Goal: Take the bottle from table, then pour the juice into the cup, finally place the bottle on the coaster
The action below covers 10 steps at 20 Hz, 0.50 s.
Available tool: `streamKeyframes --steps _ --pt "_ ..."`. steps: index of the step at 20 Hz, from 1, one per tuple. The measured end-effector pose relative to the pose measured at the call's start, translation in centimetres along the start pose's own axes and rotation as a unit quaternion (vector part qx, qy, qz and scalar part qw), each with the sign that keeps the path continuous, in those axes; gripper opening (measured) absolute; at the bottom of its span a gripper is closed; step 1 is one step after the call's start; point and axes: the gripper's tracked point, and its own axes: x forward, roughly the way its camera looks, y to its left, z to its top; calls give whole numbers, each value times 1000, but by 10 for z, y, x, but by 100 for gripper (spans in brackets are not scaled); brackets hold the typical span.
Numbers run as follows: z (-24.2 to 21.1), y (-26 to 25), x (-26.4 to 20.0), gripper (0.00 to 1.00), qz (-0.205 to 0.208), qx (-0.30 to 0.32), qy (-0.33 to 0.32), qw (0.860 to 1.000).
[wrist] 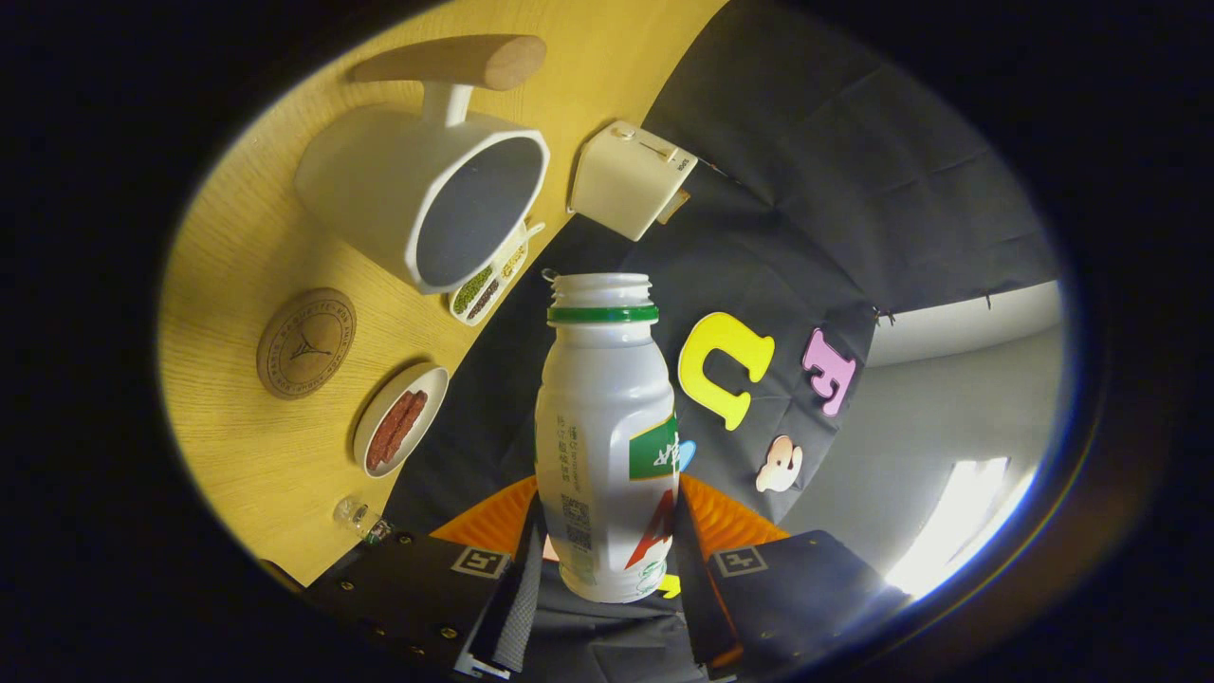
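Note:
My gripper (607, 560) is shut on a white plastic bottle (602, 427) with a green neck ring and no cap. Both fingers press its lower body. The view is rolled far over, so the bottle is tipped with its open mouth (600, 282) close to the rim of the white cup (432, 194). That cup has a dark inside and a wooden handle. I see no liquid stream. The round cork coaster (305, 342) lies on the wooden table (247, 455), beside the cup and apart from the bottle.
A small white dish of red strips (399, 419) lies near the coaster. A divided tray of green and dark grains (486, 285) sits by the cup. A cream box (628, 178) stands at the table's edge. A small clear glass item (360, 518) lies near my left finger.

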Motion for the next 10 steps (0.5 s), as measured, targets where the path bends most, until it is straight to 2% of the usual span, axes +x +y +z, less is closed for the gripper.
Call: streamKeyframes --steps 10 --pt "4 -1 1 63 -12 -26 -8 1000"
